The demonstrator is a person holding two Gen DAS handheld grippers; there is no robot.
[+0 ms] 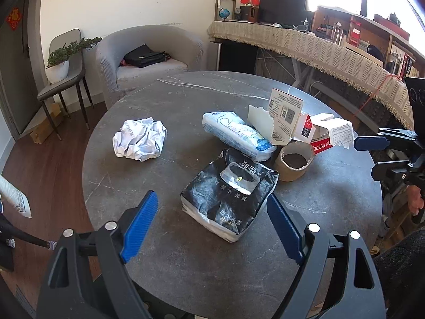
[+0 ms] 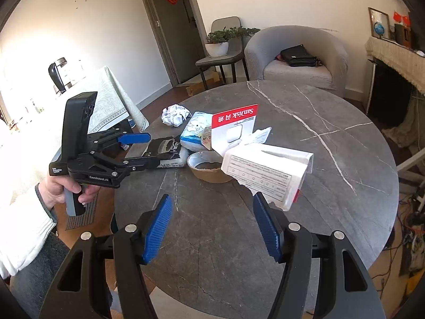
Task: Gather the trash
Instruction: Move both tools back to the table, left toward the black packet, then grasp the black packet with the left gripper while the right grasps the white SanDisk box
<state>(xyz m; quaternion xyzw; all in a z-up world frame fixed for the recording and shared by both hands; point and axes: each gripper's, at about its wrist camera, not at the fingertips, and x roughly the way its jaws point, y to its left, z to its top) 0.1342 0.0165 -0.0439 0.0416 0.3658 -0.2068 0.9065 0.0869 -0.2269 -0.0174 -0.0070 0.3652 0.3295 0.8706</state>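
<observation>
On the round grey marble surface point(image 1: 186, 265) all the trash lies uncollected: crumpled white paper ball point(image 1: 140, 142), black tissue pack point(image 1: 228, 199), blue-white plastic pack point(image 1: 236, 133), brown paper cup point(image 1: 293, 164), torn red-white card box point(image 2: 268, 172). Left gripper point(image 1: 212, 228) fingers spread wide, empty, flanking the black pack. Right gripper point(image 2: 212, 226) fingers open, empty.
</observation>
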